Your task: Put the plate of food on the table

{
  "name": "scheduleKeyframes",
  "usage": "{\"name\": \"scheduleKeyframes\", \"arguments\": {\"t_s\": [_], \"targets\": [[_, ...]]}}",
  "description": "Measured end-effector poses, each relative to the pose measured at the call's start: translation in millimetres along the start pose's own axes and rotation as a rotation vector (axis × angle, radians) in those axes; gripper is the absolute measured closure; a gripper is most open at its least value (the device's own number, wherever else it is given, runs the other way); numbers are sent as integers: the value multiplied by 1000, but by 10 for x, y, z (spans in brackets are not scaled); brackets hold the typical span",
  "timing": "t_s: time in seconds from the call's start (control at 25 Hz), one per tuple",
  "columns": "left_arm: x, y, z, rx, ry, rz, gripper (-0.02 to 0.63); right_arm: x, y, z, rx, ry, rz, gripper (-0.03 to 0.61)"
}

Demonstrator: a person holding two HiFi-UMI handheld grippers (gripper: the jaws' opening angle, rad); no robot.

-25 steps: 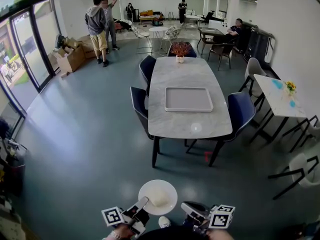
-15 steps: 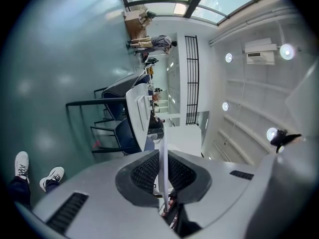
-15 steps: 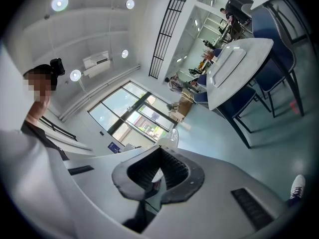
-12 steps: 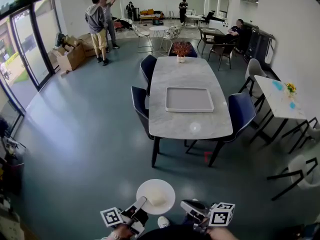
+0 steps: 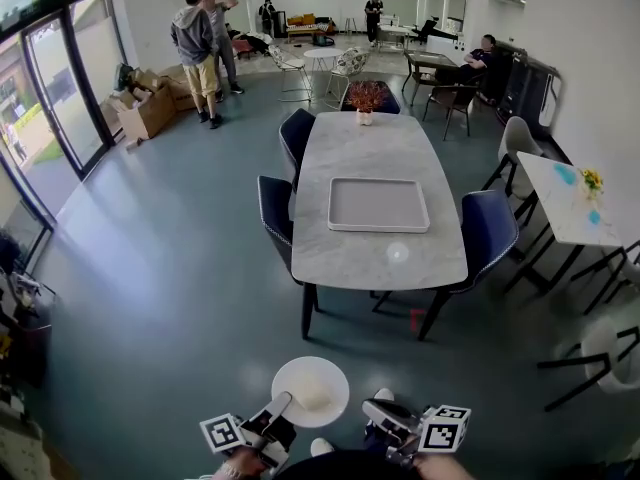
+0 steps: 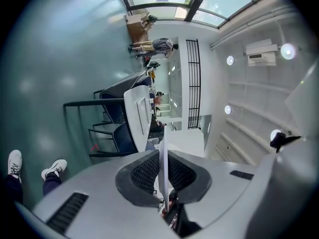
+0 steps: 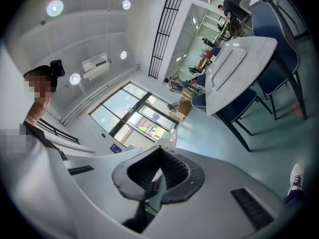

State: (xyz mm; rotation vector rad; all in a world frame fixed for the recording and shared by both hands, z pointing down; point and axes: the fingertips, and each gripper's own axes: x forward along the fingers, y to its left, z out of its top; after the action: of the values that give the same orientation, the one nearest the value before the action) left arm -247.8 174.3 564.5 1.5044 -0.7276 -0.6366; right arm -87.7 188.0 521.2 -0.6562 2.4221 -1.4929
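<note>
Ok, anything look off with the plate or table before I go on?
Nothing stands out: the plate sits level in the left gripper, nothing spilled. A small red object lies on the floor under the table.

Grey tray [image 5: 379, 204] lies flat, empty. Flower pot [image 5: 366, 98] stands beyond its far edge. Three dark blue chairs: two on the left [image 5: 272, 208] [image 5: 297, 133], one on the right [image 5: 492, 230]. Small red object [image 5: 417, 318] on the grey floor. Two people [image 5: 193, 43] stand at back left, near cardboard boxes [image 5: 148, 108] and glass doors [image 5: 55, 88]. Seated person [image 5: 483, 56] at back right. White side table [image 5: 560, 203] at right carries yellow flowers [image 5: 592, 180].
</note>
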Motion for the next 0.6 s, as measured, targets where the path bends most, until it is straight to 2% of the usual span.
{"name": "scheduleKeyframes", "arguments": {"t_s": [0.16,0.6], "targets": [[355,-25,3,10,-10,7,586,-37,-149,300,18,9,28,568],[1339,-50,29,-3,-14,19,586,-186,-668,1124,57,7,30,568]]}}
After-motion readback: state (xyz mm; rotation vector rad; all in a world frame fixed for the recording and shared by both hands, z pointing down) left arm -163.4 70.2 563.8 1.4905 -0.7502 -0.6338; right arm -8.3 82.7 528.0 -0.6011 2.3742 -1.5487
